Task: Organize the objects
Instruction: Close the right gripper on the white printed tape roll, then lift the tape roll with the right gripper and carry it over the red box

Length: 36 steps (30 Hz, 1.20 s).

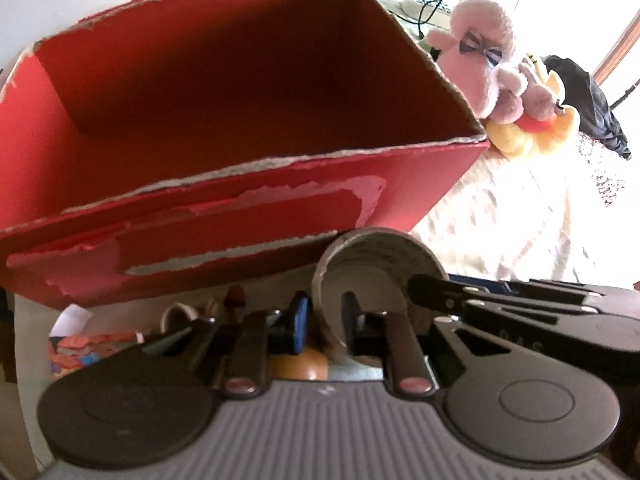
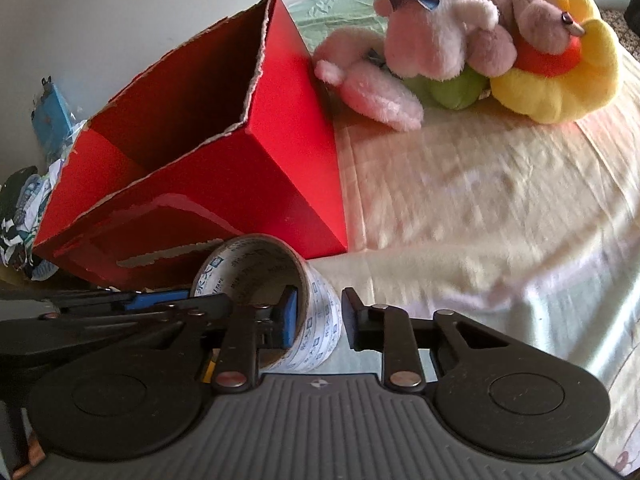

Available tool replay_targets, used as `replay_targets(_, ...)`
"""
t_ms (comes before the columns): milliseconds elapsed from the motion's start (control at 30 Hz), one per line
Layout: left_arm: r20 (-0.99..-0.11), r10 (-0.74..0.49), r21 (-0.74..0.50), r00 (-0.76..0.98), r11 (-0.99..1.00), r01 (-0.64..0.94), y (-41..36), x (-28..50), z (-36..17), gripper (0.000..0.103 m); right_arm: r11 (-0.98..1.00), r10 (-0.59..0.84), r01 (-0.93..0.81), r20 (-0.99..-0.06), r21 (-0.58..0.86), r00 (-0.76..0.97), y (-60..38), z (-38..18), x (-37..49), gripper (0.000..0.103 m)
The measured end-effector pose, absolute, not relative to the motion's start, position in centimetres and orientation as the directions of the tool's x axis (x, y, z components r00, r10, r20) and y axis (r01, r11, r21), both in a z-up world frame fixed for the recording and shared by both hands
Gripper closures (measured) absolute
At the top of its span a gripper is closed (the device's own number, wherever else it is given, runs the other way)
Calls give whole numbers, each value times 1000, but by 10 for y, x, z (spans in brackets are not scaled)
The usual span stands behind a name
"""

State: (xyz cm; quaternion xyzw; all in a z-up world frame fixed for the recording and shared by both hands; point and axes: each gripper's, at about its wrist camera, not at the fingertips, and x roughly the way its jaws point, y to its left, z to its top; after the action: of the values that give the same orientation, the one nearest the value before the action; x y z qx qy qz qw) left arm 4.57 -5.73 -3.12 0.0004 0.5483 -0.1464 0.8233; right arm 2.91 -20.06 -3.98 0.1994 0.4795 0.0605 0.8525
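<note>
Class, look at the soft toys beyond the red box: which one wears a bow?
The pink plush: a dark bow sits on it. The yellow plush beside it has none.

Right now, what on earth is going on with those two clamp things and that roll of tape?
A person is tidying up, with a handheld gripper in each hand. Both the left gripper and the right gripper pinch the wall of one roll of tape, held just in front of an empty red cardboard box. The plush toys wait on the bed beyond the box.

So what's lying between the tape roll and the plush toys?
Only bare cream bedspread lies between the tape roll and the plush toys; the right wrist view shows it.
</note>
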Motion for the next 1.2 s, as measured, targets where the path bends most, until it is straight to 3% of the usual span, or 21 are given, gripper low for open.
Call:
replay_targets(233,-899,-271,-174,345,942,286,-60,43,-28,96,915,267,123,-803,385,533,-205,-33,22,88)
replay_targets(500,-871,-348,-185,347,886,425,-84,23,-2,96,928,150,188,-784,322,603,-222,4,-10,88)
replay_targets(867,-707,-523,-203,476,795,571,-90,23,83,97,935,0,217,-614,279,789,-229,97,-34,87)
replay_targets(1033,-651,-508,-201,564,832,517,-61,46,106,97,956,52,122,-565,267,824,-209,116,3,88)
replay_targets(1200,-683,-451,-234,574,880,414,-28,86,86,97,959,159,28,-616,283,772,-187,103,59,88)
